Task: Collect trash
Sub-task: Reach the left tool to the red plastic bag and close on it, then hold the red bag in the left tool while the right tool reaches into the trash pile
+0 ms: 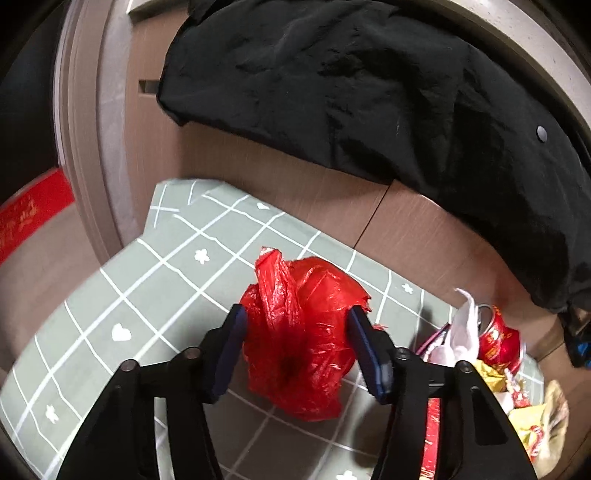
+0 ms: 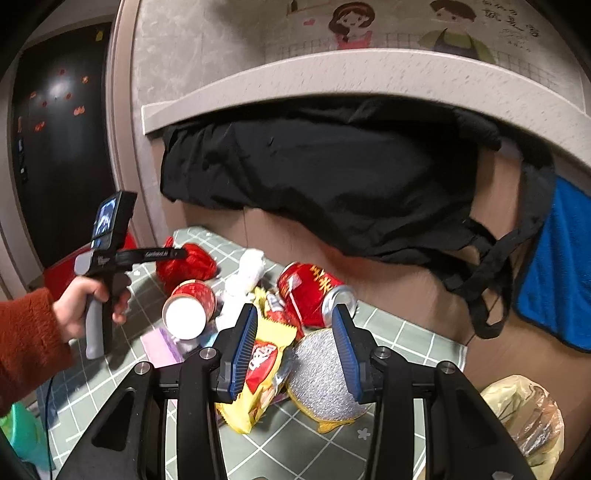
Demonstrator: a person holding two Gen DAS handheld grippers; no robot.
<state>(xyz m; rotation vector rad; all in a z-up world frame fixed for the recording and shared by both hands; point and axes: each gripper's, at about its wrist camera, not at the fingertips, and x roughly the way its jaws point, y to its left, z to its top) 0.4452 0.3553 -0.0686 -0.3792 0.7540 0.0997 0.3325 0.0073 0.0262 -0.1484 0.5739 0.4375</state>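
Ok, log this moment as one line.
left gripper: around red plastic bag | right gripper: open over yellow snack wrapper | cloth: littered

- Grey-green tablecloth [image 1: 110, 295], white grid lines with small hearts and flowers.
- Brown wood-grain panelling [image 1: 258, 155] behind.
- Pale speckled ledge [image 2: 332, 74] above, black garment [image 2: 314, 177] hanging from it.
- Blue towel [image 2: 557, 273] at right.
- Cartoon wall sticker [image 2: 351, 26].
- Dark door [image 2: 62, 140] at left.

Black jacket [image 2: 332, 177] hanging; blue towel [image 2: 557, 266] beside; checked cloth [image 1: 110, 295].
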